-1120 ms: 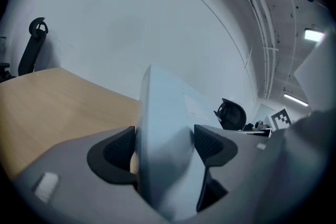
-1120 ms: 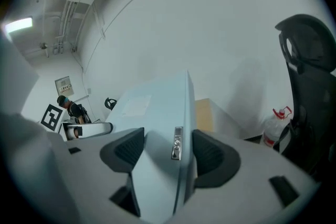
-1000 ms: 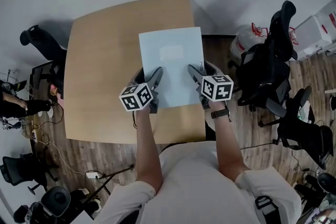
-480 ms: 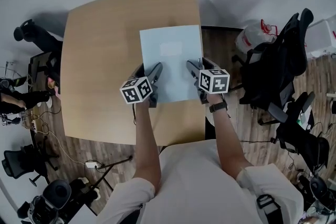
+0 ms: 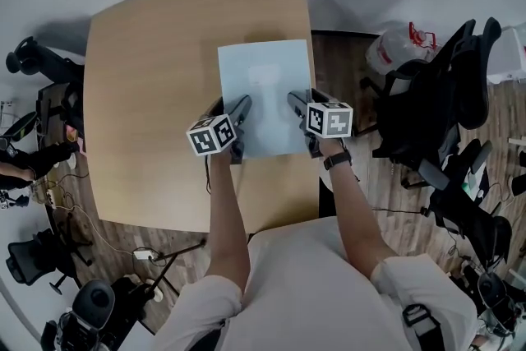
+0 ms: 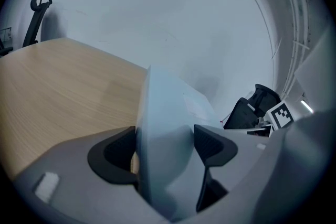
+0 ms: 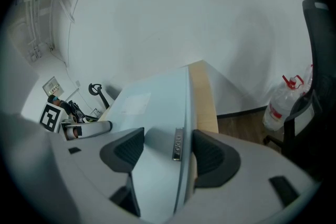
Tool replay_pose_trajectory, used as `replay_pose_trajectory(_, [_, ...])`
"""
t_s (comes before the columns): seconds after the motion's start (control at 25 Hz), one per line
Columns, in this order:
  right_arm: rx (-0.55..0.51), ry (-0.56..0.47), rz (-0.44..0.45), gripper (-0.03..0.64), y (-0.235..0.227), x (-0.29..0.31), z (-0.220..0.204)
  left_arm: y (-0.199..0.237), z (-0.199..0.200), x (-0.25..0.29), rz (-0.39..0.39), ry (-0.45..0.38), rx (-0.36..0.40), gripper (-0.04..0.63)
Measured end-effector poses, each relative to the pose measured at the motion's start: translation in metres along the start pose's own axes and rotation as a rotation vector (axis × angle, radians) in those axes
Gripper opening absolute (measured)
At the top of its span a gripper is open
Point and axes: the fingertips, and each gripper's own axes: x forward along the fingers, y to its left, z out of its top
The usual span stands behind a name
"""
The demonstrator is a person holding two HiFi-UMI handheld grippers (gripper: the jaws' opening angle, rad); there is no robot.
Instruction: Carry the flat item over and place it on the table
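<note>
Surface (image 5: 156,86) below; left gripper (image 5: 241,108) and right gripper (image 5: 297,104) carry the flat item (image 5: 265,82), jaws pinching it. Next, probably: lower flat, release.

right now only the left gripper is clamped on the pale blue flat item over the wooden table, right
Not only that one. The right gripper is shut on the pale blue flat item too, as the right gripper view shows; the left gripper grips its other near corner, over the wooden table.
</note>
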Motion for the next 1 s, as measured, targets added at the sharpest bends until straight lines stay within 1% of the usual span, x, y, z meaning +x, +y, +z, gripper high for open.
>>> replay_pose_trajectory(0.36, [0.08, 0.064, -0.088, 0.301, -0.02, 0.024, -0.016, 0.019, -0.016, 0.036, -0.014, 0.103, -0.007, 0.351])
replay_pose_trajectory(0.48, [0.091, 0.079, -0.118, 0.301, -0.025, 0.031, -0.022, 0.025, -0.026, 0.046, -0.016, 0.131, -0.034, 0.35])
replay_pose_trajectory(0.64, [0.071, 0.069, -0.139, 0.301, -0.028, 0.034, -0.021, 0.028, -0.027, 0.05, -0.023, 0.129, -0.053, 0.35])
replay_pose_trajectory(0.88, [0.077, -0.009, -0.139, 0.301, -0.031, 0.032, -0.023, 0.029, -0.03, 0.052, -0.037, 0.115, -0.062, 0.351])
replay_pose_trajectory(1.0, [0.083, -0.031, -0.134, 0.301, -0.032, 0.032, -0.023, 0.028, -0.029, 0.053, -0.054, 0.103, -0.062, 0.353])
